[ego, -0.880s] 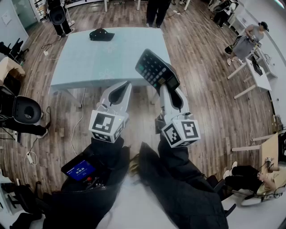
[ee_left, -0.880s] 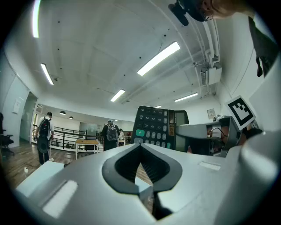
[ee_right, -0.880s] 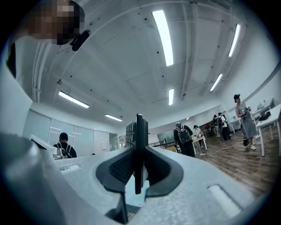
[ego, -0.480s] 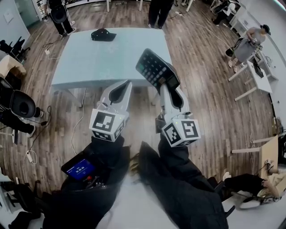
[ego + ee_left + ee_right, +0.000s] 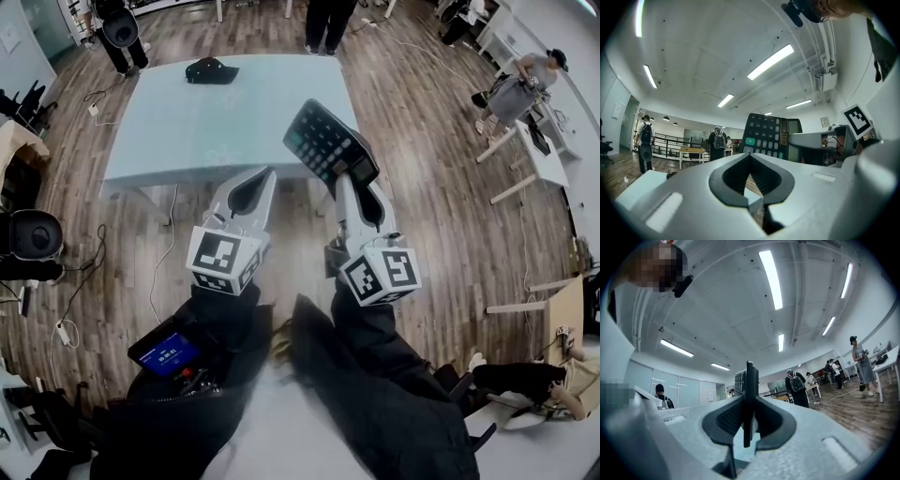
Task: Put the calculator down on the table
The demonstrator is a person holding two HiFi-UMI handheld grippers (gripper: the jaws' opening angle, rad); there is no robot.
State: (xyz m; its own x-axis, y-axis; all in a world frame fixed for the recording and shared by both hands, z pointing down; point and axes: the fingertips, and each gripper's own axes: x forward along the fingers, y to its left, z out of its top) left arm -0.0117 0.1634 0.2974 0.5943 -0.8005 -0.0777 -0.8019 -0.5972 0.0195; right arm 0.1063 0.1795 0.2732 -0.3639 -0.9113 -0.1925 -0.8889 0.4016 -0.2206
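Tabletop (image 5: 216,112), pale blue, with a black cap (image 5: 210,70) near its far edge, spreads ahead and to the left of a person who stands holding a gripper in each hand. The left gripper (image 5: 268,175) is held level short of the table's near edge, its jaws pressed together on nothing. Just to its right the right gripper (image 5: 352,180), tipped a little upward, pinches the calculator (image 5: 324,142) by its display end. The black slab stands on edge between the pads, seen blade-thin from the right gripper view (image 5: 749,394), with its keys turned toward the left gripper's camera (image 5: 764,137). Its long axis runs forward and leftward out of the jaws, so the free end hangs in the air by the table's near right corner, well above the surface. By my reckoning the right hand alone must carry it forward, down and leftward, and lay that long axis flat before the jaws part; the empty left gripper is close beside it.
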